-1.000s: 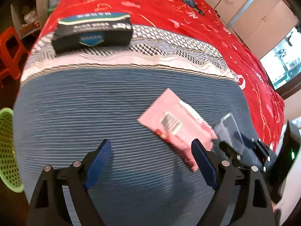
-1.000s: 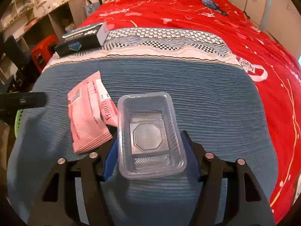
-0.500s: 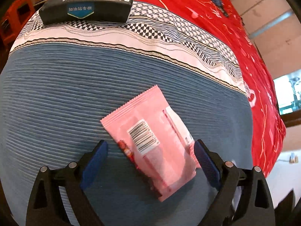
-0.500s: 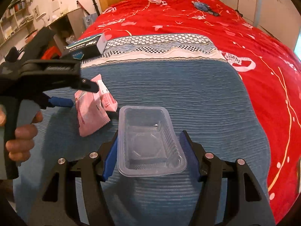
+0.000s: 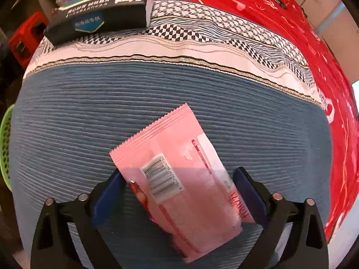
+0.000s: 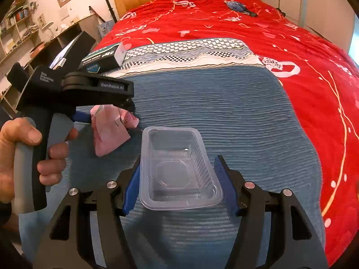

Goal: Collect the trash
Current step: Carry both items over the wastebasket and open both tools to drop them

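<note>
On the blue end of a bed [image 5: 67,116], the left hand-held gripper [image 5: 177,198] is straddling a pink snack wrapper [image 5: 179,179], its jaws apart on either side; whether the pads are touching is unclear. The wrapper's long axis is running diagonally, skewed to the fingers' line. The right hand-held gripper [image 6: 179,186] is bracketing a clear plastic tray [image 6: 177,170], jaws spread beside its long sides, not visibly pressing. From the right wrist view the wrapper's far end appears raised off the bedspread. A dark tissue box [image 5: 105,13] is lying well beyond; a green basket [image 5: 5,148] is showing past the bed's left edge. Nothing is blocking either closure.
</note>
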`<state>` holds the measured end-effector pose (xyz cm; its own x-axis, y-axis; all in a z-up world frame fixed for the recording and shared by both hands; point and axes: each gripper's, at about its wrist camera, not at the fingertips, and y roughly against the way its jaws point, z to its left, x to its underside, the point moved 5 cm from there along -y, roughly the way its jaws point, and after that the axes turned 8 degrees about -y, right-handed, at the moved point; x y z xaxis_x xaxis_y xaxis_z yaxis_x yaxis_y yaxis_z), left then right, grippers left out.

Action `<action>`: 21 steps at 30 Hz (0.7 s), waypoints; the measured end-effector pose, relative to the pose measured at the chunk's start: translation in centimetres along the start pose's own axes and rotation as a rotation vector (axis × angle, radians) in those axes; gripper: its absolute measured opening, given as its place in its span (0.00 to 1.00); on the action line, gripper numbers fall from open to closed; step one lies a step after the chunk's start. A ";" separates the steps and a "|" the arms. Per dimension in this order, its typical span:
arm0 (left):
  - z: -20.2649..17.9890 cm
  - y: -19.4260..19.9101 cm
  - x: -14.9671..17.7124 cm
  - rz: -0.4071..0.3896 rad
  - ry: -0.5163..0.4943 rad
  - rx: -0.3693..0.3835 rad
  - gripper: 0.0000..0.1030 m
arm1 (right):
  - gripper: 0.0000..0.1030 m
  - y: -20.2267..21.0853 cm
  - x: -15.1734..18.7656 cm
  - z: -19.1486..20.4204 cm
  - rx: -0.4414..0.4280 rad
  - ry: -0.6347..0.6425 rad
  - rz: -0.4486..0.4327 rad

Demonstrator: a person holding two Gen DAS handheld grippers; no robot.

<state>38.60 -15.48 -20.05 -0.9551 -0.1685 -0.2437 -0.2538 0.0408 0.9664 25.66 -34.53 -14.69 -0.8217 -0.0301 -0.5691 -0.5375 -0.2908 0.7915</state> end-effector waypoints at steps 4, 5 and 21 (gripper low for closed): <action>1.2 1.0 0.3 -0.022 -0.002 0.015 0.62 | 0.60 1.1 0.4 0.0 0.002 -0.016 -0.011; 1.6 1.3 0.3 -0.028 0.000 0.027 0.56 | 0.60 1.3 0.5 0.2 0.003 -0.017 -0.015; 11.0 10.0 5.1 -0.186 0.013 0.185 0.47 | 0.56 4.9 2.5 9.2 -0.075 0.015 -0.059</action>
<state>29.51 -5.11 -12.52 -0.8876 -0.2029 -0.4135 -0.4496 0.1869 0.8734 19.22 -27.26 -10.18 -0.7857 -0.0244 -0.6181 -0.5690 -0.3636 0.7376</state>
